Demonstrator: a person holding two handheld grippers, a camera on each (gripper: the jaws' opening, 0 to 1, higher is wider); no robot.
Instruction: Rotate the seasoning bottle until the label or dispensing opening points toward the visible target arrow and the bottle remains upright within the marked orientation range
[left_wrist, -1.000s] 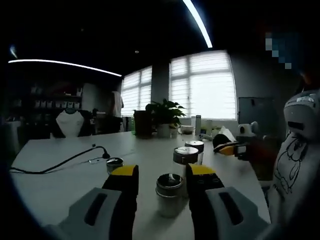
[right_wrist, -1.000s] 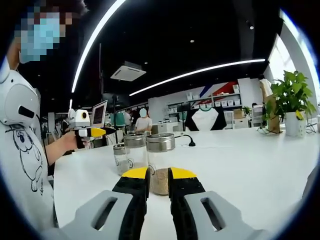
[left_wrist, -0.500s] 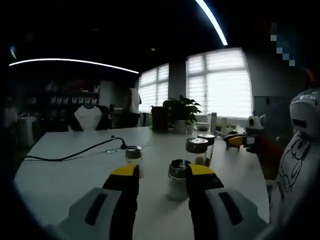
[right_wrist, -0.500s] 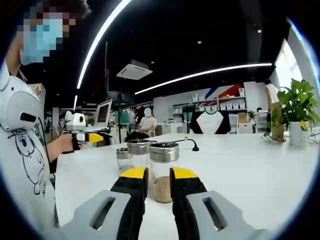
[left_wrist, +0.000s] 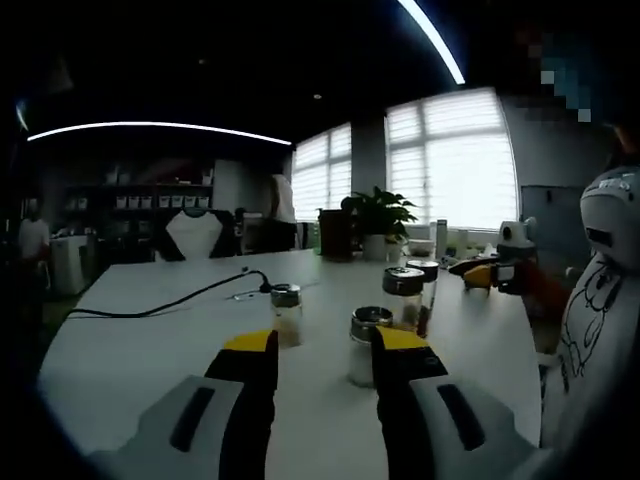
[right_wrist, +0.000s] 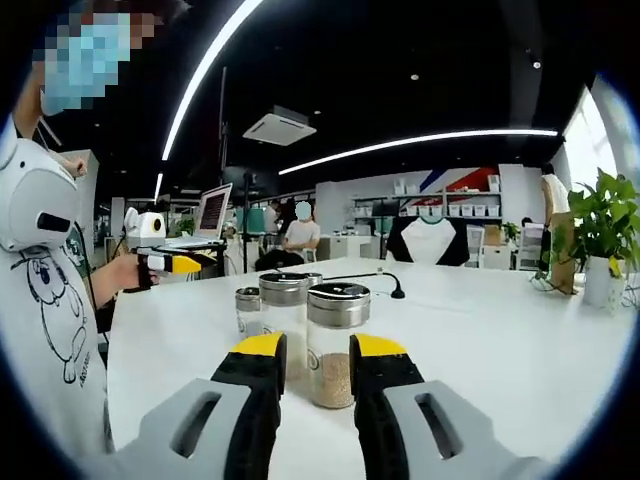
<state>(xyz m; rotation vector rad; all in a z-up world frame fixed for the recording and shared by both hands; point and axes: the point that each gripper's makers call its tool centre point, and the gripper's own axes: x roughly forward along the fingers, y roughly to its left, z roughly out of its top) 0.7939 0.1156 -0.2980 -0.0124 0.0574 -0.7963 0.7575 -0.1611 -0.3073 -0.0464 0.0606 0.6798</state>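
Several glass seasoning bottles with metal lids stand upright in a cluster on the white table (left_wrist: 150, 370). In the left gripper view, the nearest bottle (left_wrist: 367, 345) stands just beyond my left gripper (left_wrist: 325, 342), close to its right jaw; the jaws are wide apart and hold nothing. A small bottle (left_wrist: 286, 313) and two taller ones (left_wrist: 405, 294) stand farther off. In the right gripper view, a bottle of pale seeds (right_wrist: 336, 342) stands in the gap in front of my right gripper (right_wrist: 318, 346), which is open. Another bottle (right_wrist: 283, 308) stands behind it. Each gripper appears in the other's view, the right gripper (left_wrist: 488, 274) and the left gripper (right_wrist: 172, 263).
A black cable (left_wrist: 170, 303) runs across the table's left side. A potted plant (left_wrist: 378, 222) stands at the far edge by the windows. A person in a white printed shirt (right_wrist: 45, 300) stands at the table's side. A laptop (right_wrist: 214, 212) and shelves are behind.
The right jaws have spread wider in front of the seed bottle. The left gripper has drawn back, so the bottles look smaller and farther. Both cameras shifted.
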